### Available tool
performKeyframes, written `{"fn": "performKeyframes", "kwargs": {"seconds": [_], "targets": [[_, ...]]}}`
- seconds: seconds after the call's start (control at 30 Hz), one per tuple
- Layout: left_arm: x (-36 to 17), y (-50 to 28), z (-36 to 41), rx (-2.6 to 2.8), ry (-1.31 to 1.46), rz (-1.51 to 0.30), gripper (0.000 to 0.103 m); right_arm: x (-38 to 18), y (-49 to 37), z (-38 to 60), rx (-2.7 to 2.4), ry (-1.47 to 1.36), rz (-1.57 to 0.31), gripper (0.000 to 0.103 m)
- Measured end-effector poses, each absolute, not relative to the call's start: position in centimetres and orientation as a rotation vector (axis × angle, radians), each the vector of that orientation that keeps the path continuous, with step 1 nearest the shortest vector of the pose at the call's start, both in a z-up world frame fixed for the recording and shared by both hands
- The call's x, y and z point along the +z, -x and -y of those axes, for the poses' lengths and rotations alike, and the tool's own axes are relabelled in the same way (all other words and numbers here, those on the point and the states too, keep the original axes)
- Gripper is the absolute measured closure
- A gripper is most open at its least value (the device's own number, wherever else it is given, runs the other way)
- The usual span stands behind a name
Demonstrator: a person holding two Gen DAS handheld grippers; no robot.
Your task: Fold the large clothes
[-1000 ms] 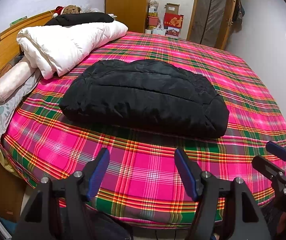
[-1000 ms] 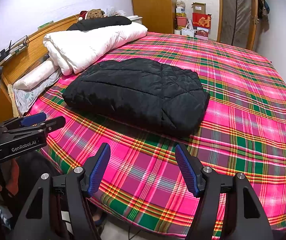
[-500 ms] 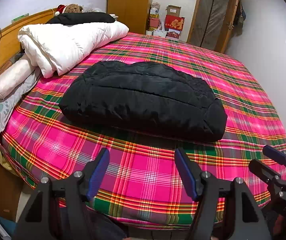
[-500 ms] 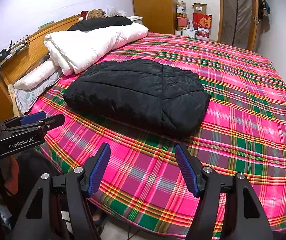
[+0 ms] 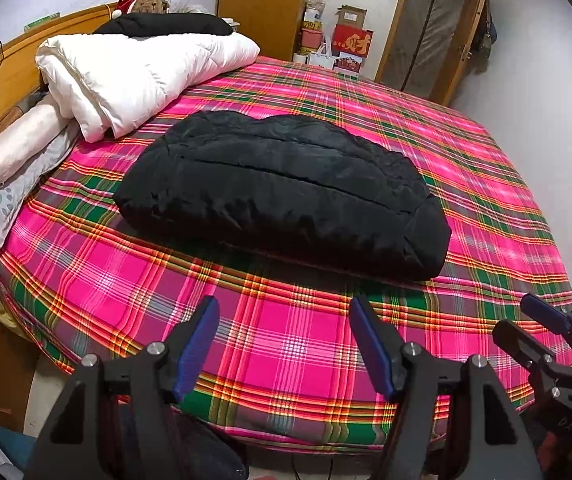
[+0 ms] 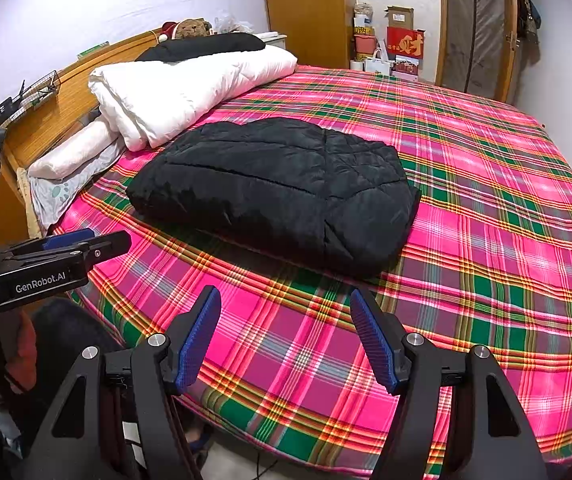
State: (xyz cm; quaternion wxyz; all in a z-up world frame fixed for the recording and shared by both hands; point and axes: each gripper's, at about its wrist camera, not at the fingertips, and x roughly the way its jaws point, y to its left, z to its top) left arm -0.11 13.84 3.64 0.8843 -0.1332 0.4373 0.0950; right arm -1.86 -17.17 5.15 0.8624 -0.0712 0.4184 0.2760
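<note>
A black quilted jacket (image 5: 282, 192) lies folded into a thick rectangle in the middle of the pink plaid bed (image 5: 286, 344); it also shows in the right wrist view (image 6: 278, 192). My left gripper (image 5: 284, 344) is open and empty, held above the bed's near edge, well short of the jacket. My right gripper (image 6: 286, 336) is open and empty, also above the near edge. Each gripper shows in the other's view: the right one (image 5: 541, 328) at the right, the left one (image 6: 86, 240) at the left.
A rolled white duvet (image 5: 138, 76) and a pillow (image 5: 14, 148) lie by the wooden headboard (image 5: 10, 76). A black bundle (image 5: 166, 26) and a teddy bear (image 5: 148, 2) sit behind. A wardrobe (image 5: 262, 4), boxes (image 5: 349, 40) and a door (image 5: 433, 28) stand beyond the bed.
Both grippers have drifted slightly; the jacket sits a little higher in the left wrist view. The jacket itself has not moved and both grippers stay open.
</note>
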Motion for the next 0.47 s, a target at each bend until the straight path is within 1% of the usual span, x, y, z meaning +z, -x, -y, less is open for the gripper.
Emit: {"fn": "performKeyframes", "kwargs": {"seconds": [0.07,0.47], "targets": [[3.60,0.09,-13.81,0.193,0.287,-0.914,0.032,5.14,1.83,17.20,0.579,0.150,-0.878,0.036],[3.69,0.25,-13.52,0.240,0.260,-0.910,0.031,5.35,2.04,17.57,0.575,0.138,-0.868,0.036]]}}
